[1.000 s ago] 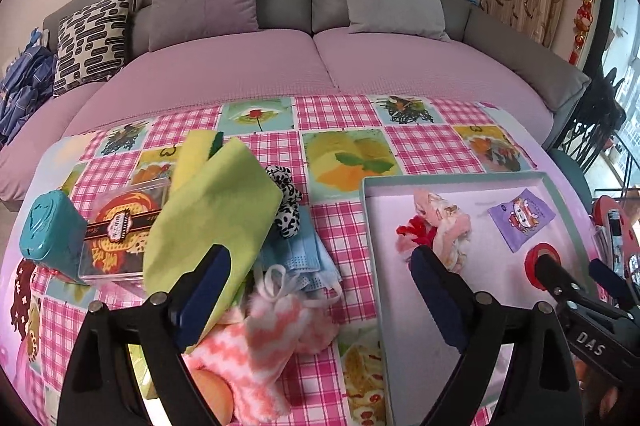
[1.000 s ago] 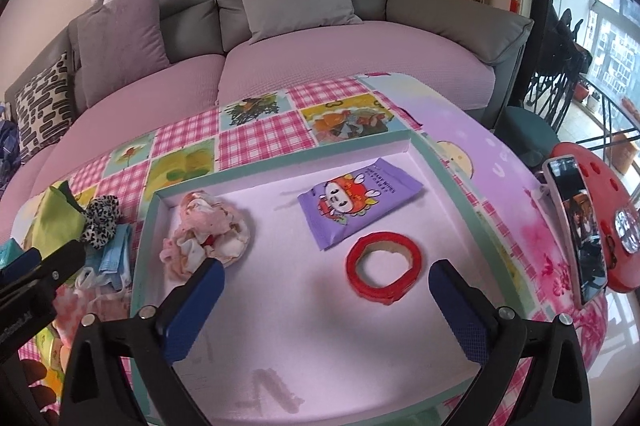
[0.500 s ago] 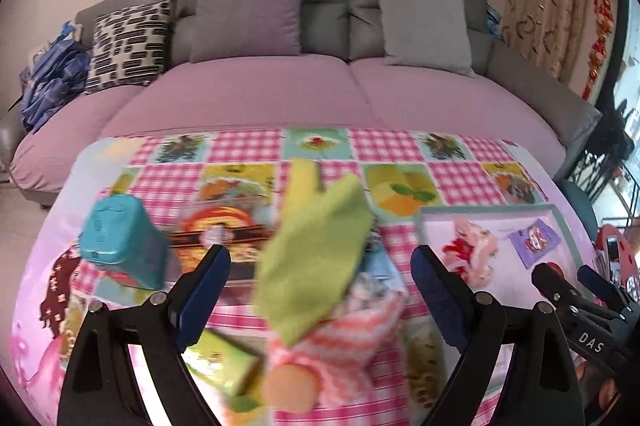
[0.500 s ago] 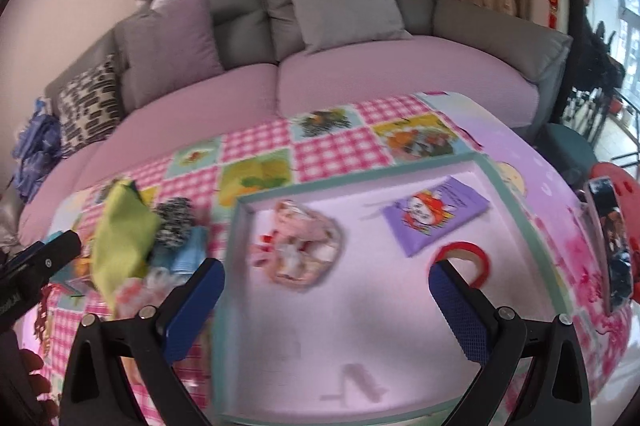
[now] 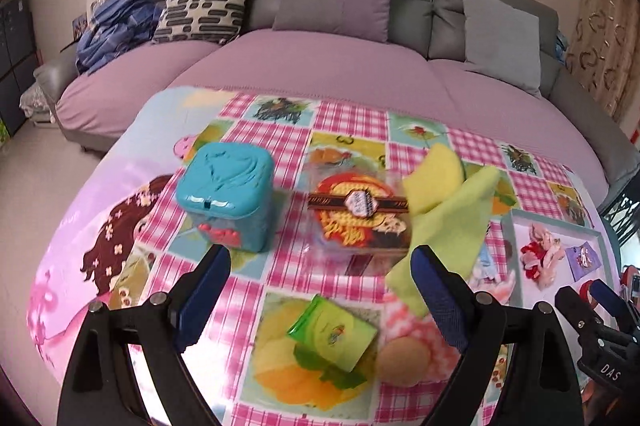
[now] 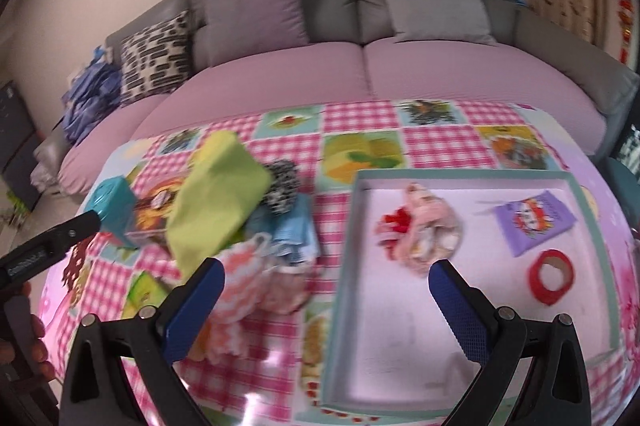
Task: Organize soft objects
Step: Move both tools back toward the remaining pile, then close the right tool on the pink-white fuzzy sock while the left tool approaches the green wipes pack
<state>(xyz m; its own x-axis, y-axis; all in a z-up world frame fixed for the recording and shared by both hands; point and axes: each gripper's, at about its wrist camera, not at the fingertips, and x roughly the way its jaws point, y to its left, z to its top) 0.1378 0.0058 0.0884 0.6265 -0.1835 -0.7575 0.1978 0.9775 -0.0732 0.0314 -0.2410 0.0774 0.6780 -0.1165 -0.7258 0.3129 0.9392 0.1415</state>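
- Left wrist view: left gripper (image 5: 320,290) stands released, blue-padded jaws wide apart and empty, angled down over the round table with pink checked picture tablecloth (image 5: 352,129).
- Green rectangular foil packet (image 5: 334,334) lies on the cloth directly below the gap between the jaws, not touched.
- Teal square plastic lidded box (image 5: 228,195) stands beyond the left-hand jaw; clear plastic food container with red and brown label (image 5: 358,220) sits just beside it, straight ahead of the gap.
- Lime-green folded soft cloth (image 5: 452,226) lies draped beyond the right-hand jaw, its lower edge passing behind that jaw; contact cannot be judged.
- Pink-and-white knitted soft item (image 5: 412,330) lies beside the right-hand jaw, next to the packet.
- Shallow pale tray with teal rim (image 5: 516,226) sits at the far right, holding a pink crumpled soft bundle with red trim (image 5: 540,258).
- Right gripper (image 5: 592,302) shows at the lower right edge of this view.
- Right wrist view: right gripper (image 6: 326,306) is released, jaws spread wide, nothing between the pads.
- Tray (image 6: 344,266) wall runs up through the jaw gap; the pink bundle (image 6: 424,234) lies inside, just beyond the right-hand jaw.
- Lime-green cloth (image 6: 216,201) and the knitted item (image 6: 244,278) lie beyond the left-hand jaw, outside the tray.
- Purple printed pouch (image 6: 532,218) and red tape ring (image 6: 552,276) lie further right in the tray.
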